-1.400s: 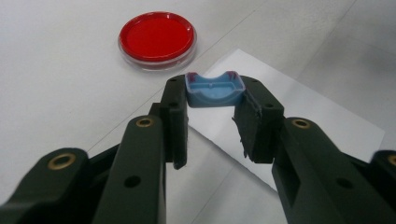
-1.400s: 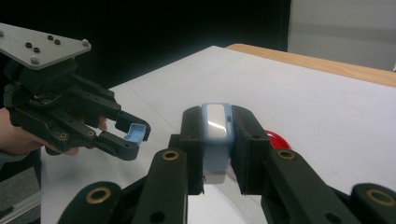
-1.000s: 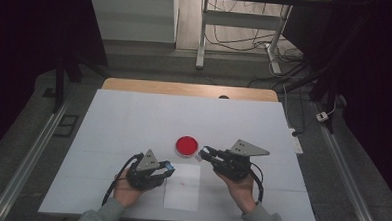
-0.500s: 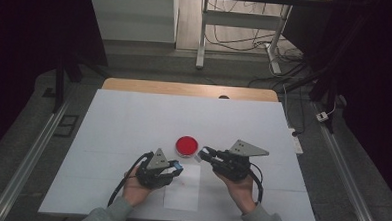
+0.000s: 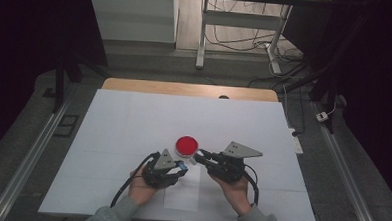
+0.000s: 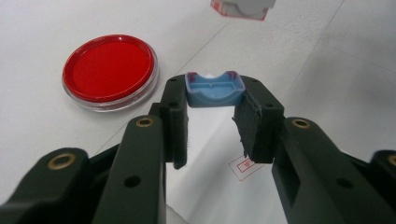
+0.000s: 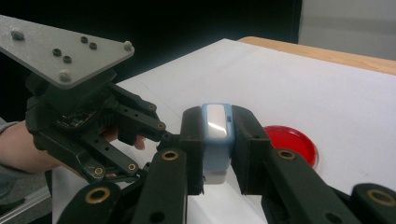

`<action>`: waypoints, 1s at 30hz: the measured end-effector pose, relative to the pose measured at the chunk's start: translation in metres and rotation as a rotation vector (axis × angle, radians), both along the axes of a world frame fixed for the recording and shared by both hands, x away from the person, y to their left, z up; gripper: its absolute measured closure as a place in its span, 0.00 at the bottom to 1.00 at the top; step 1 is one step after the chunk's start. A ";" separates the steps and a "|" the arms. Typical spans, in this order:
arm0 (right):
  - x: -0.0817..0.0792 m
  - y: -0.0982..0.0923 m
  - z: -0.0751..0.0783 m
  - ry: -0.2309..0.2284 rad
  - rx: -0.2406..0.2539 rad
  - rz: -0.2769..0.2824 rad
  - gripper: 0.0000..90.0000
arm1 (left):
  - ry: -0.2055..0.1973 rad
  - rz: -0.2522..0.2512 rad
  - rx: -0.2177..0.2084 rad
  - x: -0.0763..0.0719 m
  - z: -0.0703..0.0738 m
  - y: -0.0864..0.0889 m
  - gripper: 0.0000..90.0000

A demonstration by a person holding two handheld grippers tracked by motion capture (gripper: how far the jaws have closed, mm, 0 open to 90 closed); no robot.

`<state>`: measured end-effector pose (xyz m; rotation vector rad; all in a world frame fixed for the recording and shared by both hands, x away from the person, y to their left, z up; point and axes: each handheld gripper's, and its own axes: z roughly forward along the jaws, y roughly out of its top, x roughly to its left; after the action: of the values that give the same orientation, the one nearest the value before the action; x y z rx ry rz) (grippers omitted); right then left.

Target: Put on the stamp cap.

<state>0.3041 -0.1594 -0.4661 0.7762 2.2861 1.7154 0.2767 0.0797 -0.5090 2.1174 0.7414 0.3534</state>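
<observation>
Both grippers were loaded, low centre of the high view, just below the red dish (image 5: pixel 186 145).

Left gripper (image 6: pixel 212 93): jaws clamped on a small blue cap (image 6: pixel 214 88), held by its two ends at the very tips, hollow side up. In its own view the red dish (image 6: pixel 110 71) sat upper left on the white table sheet (image 6: pixel 327 93), untouched.

Right gripper (image 7: pixel 215 140): jaws closed on a pale blue stamp body (image 7: pixel 216 140), gripped by its flat sides, rounded white end up, centre of the frame. Left gripper (image 7: pixel 135 126) sat close by at left, apart from it.

Top edge of the left gripper view: the stamp body (image 6: pixel 240 8), well apart from the cap.

My read: cap was off, the two parts separated and lifted clear of the table. No contact with the dish or the paper sheet (image 5: pixel 183 192) at bottom centre. Left to do, probably: inking or stamping, then recapping. Can't tell which from this.
</observation>
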 end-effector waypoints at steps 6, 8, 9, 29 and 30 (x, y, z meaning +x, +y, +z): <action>-0.002 0.008 -0.003 0.009 -0.008 0.006 0.83 | -0.004 0.003 0.001 -0.001 0.000 0.000 0.73; -0.003 0.011 -0.004 0.012 -0.010 0.008 0.83 | -0.004 0.003 0.002 -0.001 0.000 0.000 0.73; -0.003 0.012 -0.004 0.013 -0.011 0.007 0.83 | -0.005 0.002 0.004 -0.001 0.000 0.000 0.73; -0.007 0.024 -0.008 0.044 -0.010 -0.031 0.83 | -0.022 0.011 0.011 -0.003 -0.001 -0.003 0.73; -0.007 0.024 -0.009 0.046 -0.009 -0.033 0.83 | -0.023 0.011 0.011 -0.003 -0.001 -0.003 0.73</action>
<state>0.2974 -0.1352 -0.4746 0.8558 2.2957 1.6887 0.2739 0.0766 -0.5105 2.1169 0.7396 0.3876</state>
